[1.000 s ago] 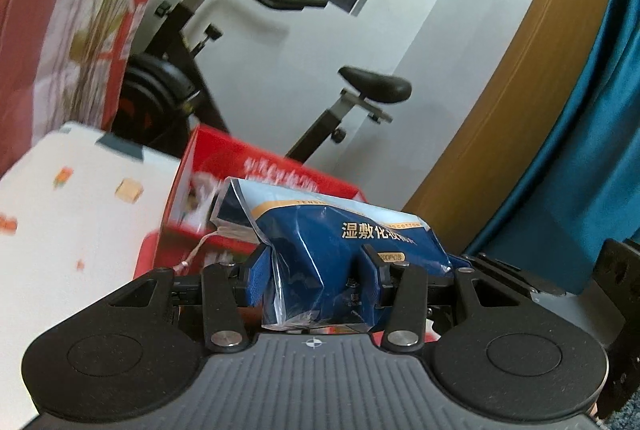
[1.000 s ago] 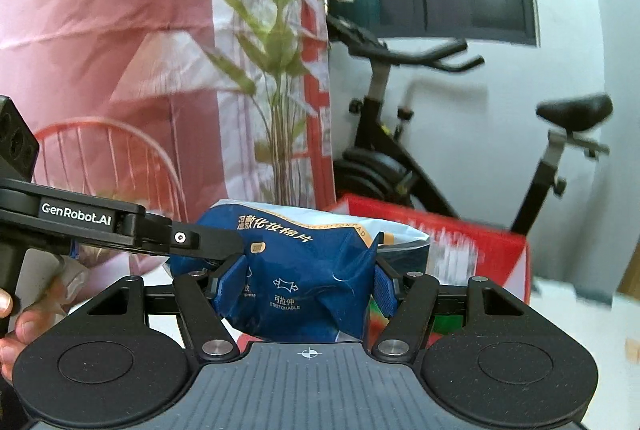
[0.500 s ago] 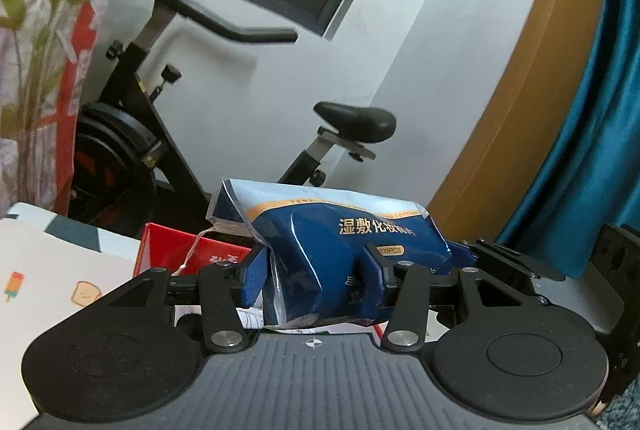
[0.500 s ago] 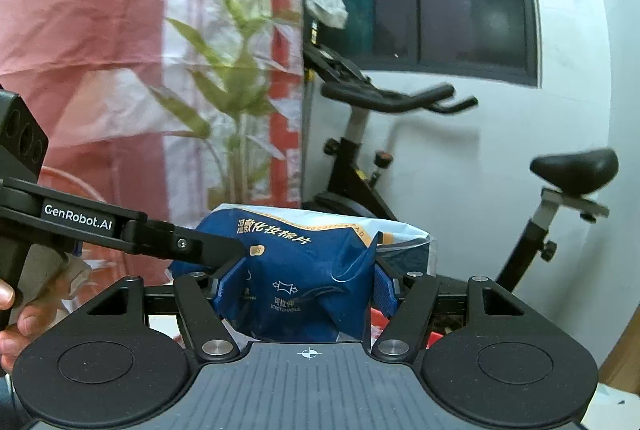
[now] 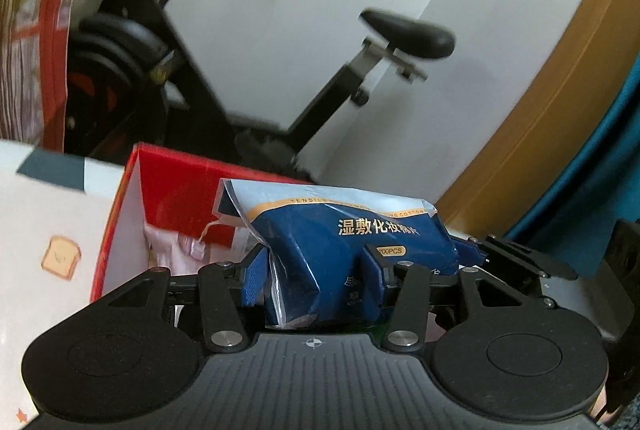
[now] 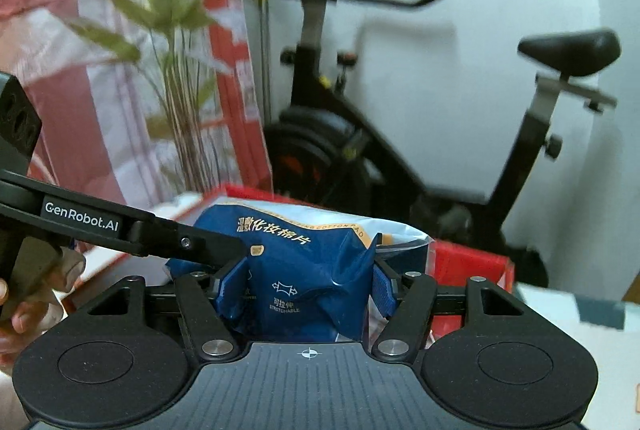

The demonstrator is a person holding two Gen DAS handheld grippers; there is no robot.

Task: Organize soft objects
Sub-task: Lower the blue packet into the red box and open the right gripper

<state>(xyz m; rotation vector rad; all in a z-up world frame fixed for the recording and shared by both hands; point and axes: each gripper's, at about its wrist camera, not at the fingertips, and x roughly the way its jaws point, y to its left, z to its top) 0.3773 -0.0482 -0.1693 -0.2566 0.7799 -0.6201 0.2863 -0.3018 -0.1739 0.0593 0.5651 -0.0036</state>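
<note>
The blue pack of cotton pads (image 5: 340, 250) is a soft plastic pouch, dark blue with a pale silvery top seam, a gold band and gold Chinese lettering, plus a small "200PCS" label. It is held up off any surface, its body crumpled and pinched inward on both sides, its long top edge running roughly level. It hangs just above the open red box (image 5: 176, 186), in which pale pink soft items (image 5: 176, 250) lie.

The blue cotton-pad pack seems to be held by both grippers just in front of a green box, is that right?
Not quite: the box is red, not green, as the left wrist view shows. The blue cotton-pad pack is indeed pinched by both the left gripper and the right gripper.
</note>
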